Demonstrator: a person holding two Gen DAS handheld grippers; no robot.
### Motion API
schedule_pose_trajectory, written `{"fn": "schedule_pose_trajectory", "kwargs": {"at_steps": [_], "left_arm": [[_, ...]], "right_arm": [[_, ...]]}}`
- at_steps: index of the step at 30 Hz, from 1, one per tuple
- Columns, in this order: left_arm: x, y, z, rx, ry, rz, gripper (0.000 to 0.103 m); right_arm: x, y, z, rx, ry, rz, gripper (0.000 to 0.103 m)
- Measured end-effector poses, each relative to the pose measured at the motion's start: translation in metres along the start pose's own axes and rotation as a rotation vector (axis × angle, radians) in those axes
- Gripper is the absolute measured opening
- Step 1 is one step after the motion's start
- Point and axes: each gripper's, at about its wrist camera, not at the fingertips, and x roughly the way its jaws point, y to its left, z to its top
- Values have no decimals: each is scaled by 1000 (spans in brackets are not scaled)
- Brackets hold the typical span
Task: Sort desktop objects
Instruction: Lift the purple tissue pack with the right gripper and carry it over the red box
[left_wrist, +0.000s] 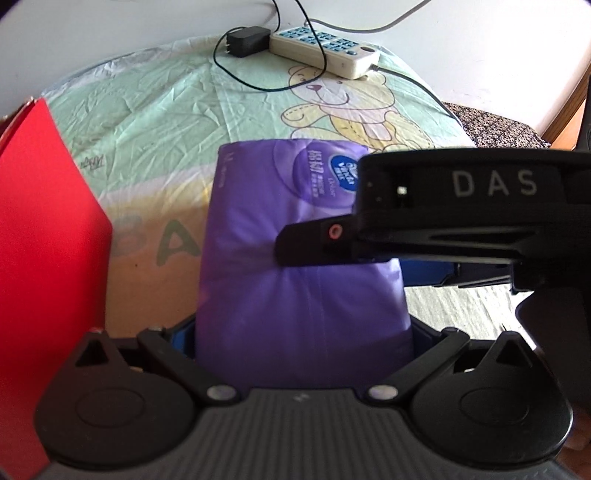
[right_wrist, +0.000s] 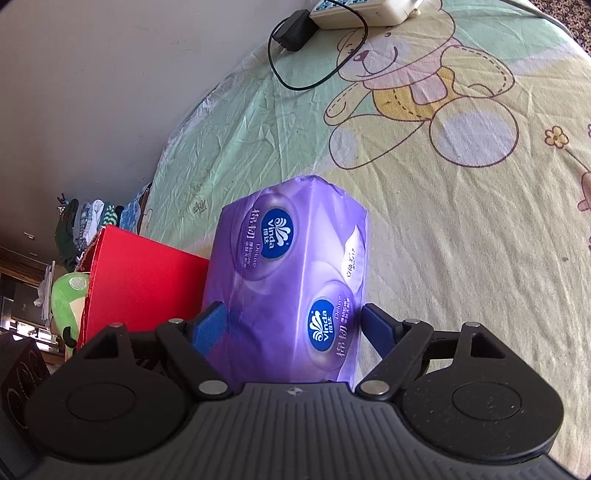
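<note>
I have both tongs, left (left_wrist: 304, 332) and right (right_wrist: 295, 325), clamped on the purple plastic-wrapped tissue pack (right_wrist: 291, 280), which sits between their blue pads. Just beside it to the left stands a red cardboard box (right_wrist: 144, 280). Farther back, on the bear-print sheet (right_wrist: 461, 229), lies a cream power strip (left_wrist: 325, 50).

Left wrist view looked forward, close over purple tissue pack (left_wrist: 295, 266), toward wall. Right wrist view looked closer, tilted, from other side. Both shared pack, red box (right_wrist: 147, 280), power strip (left_wrist: 325, 51).
</note>
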Motion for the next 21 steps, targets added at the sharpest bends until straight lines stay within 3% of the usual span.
{"fn": "schedule_pose_trajectory", "kwargs": {"at_steps": [4,9,21], "left_arm": [[8,5,-1,-34,32,-19,103],[6,1,-2,-13,20,14,101],[-12,-1,-6,-12,-8,12,98]], "right_arm": [[1,-1,0,4,5,14,82],[1,-1,-2,9,3,26,79],[-12,9,-12,4,-31,23,73]]}}
